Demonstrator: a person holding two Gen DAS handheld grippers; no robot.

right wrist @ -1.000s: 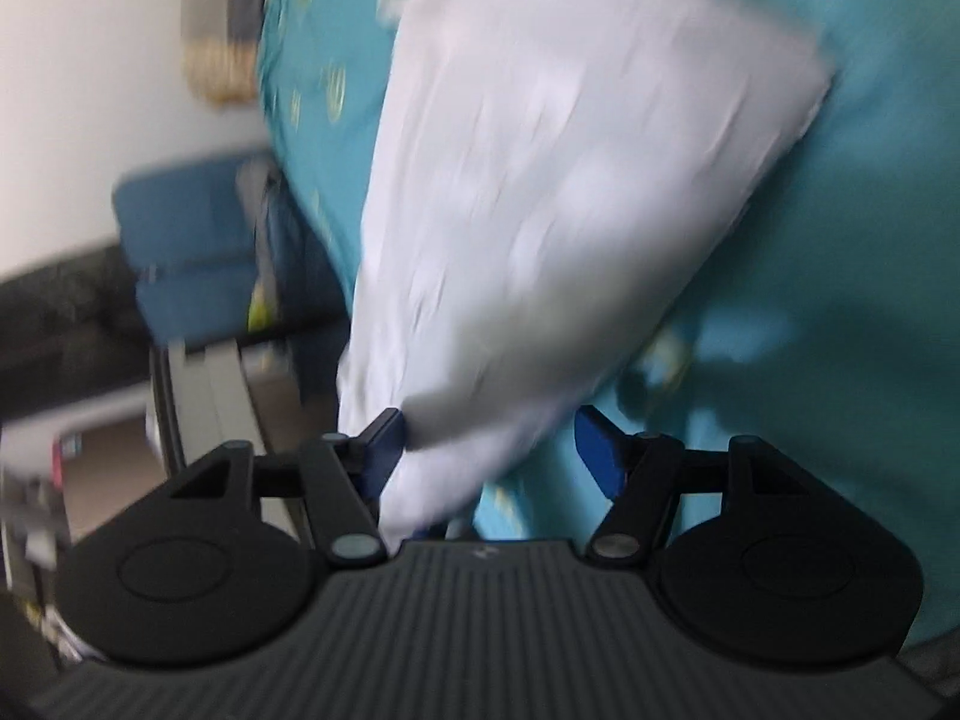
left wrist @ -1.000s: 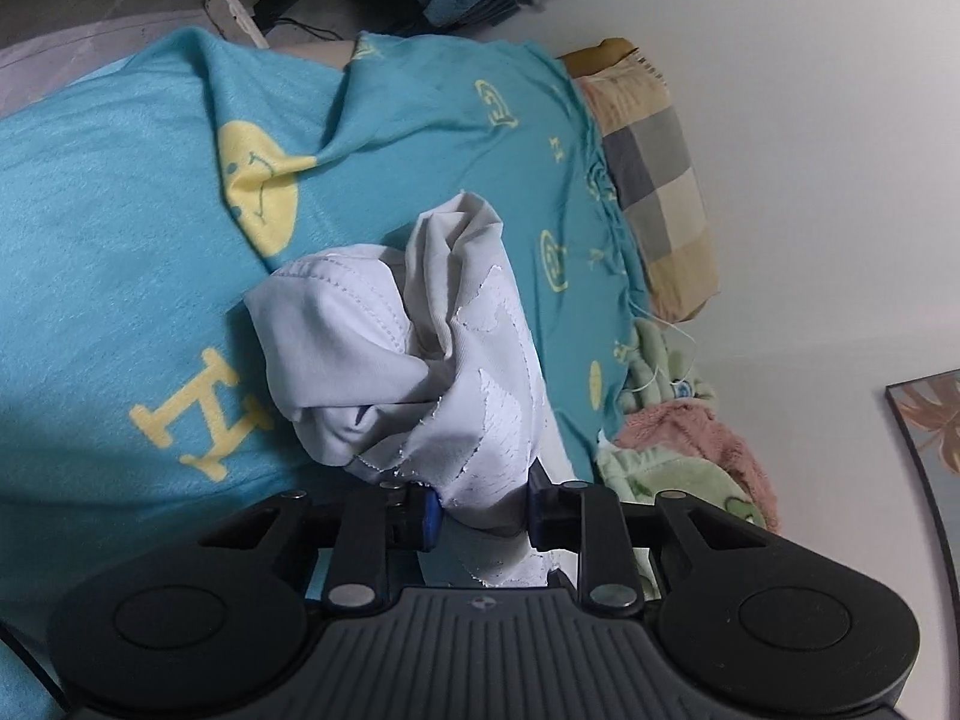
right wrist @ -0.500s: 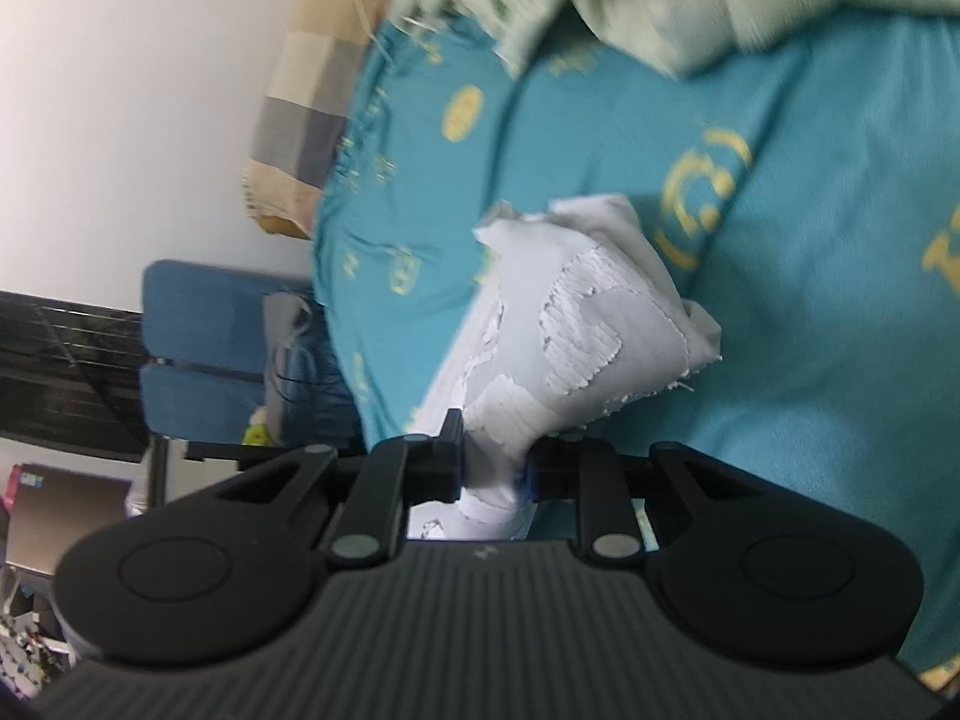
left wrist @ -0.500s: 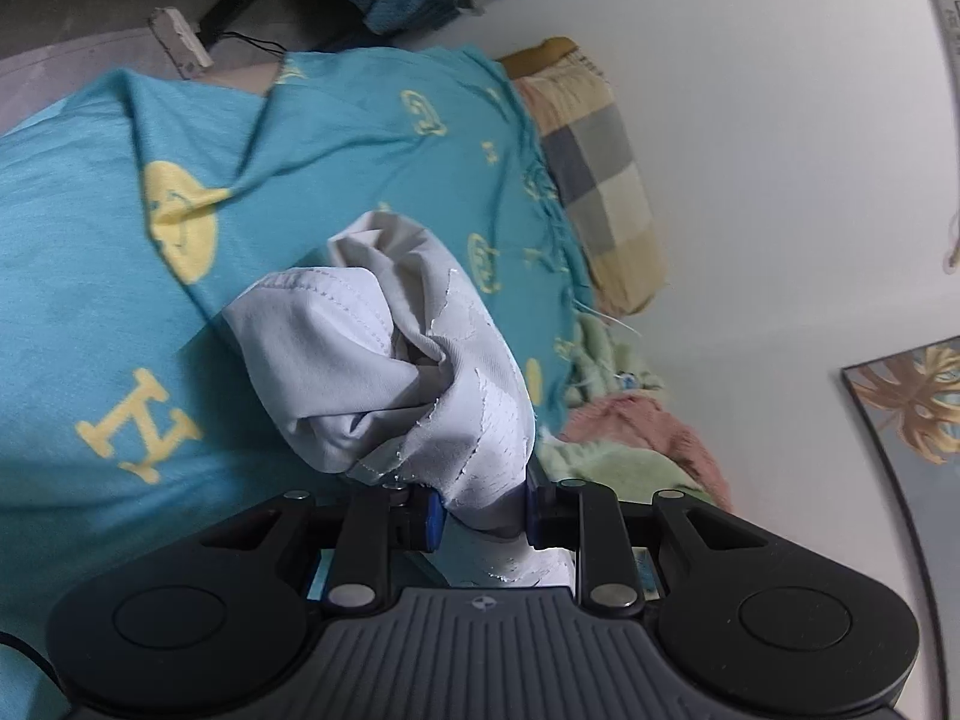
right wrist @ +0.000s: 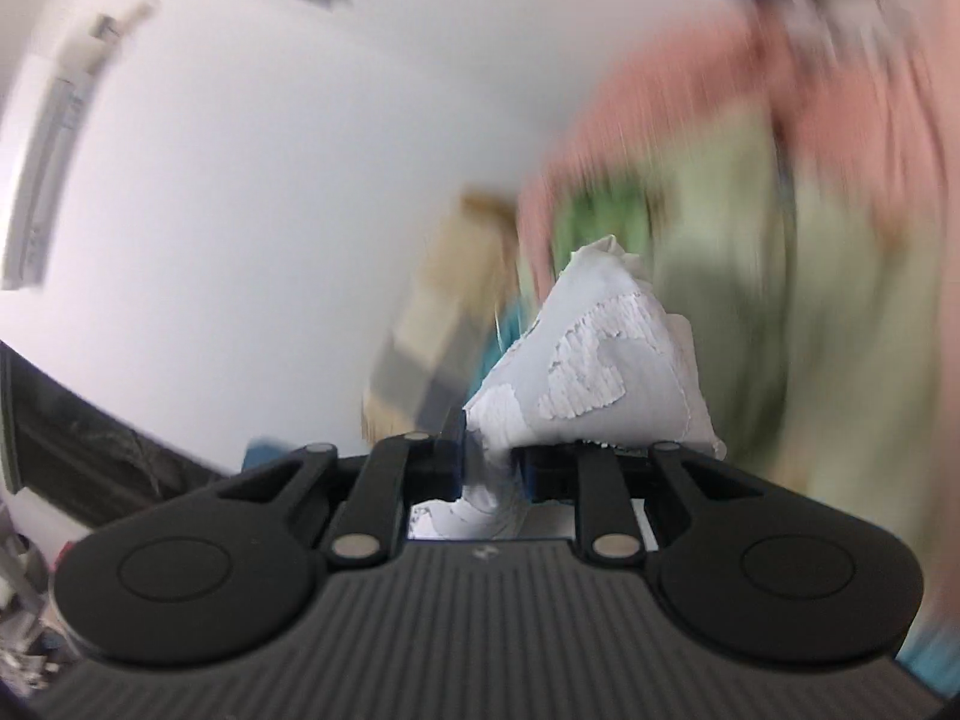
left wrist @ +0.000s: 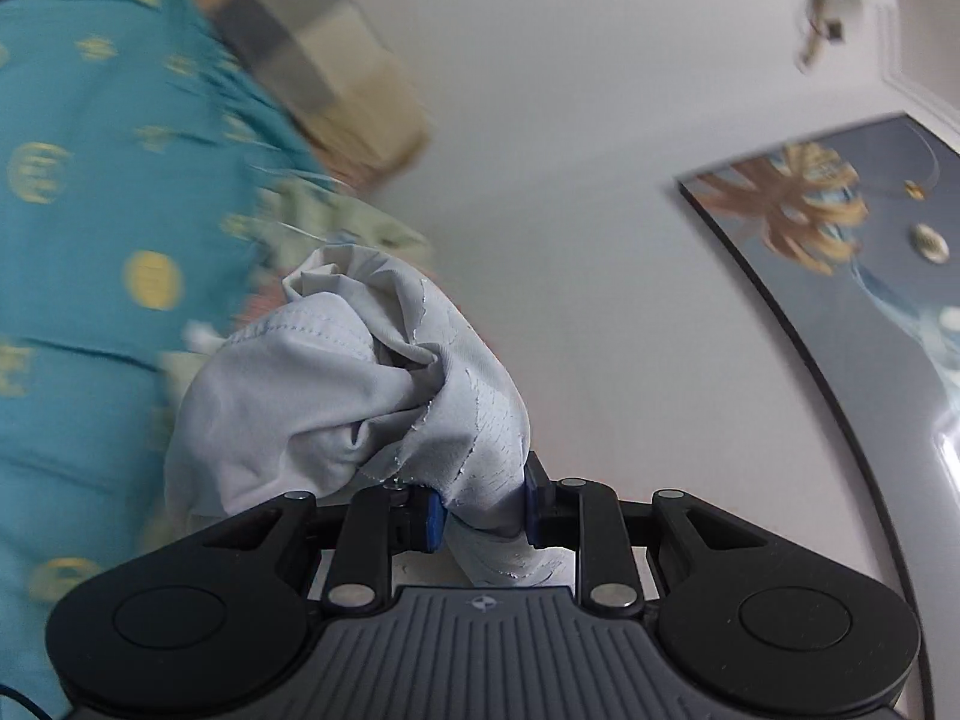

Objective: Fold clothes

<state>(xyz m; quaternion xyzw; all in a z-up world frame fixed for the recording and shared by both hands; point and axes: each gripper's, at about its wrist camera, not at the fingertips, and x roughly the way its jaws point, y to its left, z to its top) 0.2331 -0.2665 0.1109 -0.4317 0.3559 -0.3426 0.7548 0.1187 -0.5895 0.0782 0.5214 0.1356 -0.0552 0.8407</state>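
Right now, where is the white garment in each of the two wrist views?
Left wrist: white garment bunched at lower centre, clamped in the left gripper.
Right wrist: lower centre, clamped in the right gripper.
Shared landmark: the checked pillow against the white wall.

Left tongs [left wrist: 483, 513], right tongs [right wrist: 492, 462] clamped.

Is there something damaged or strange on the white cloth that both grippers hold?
Yes. The white garment has a printed patch that is cracked and flaking, with ragged edges, near the right gripper. The same cracked print shows near the left gripper. The cloth is bunched, not flat.
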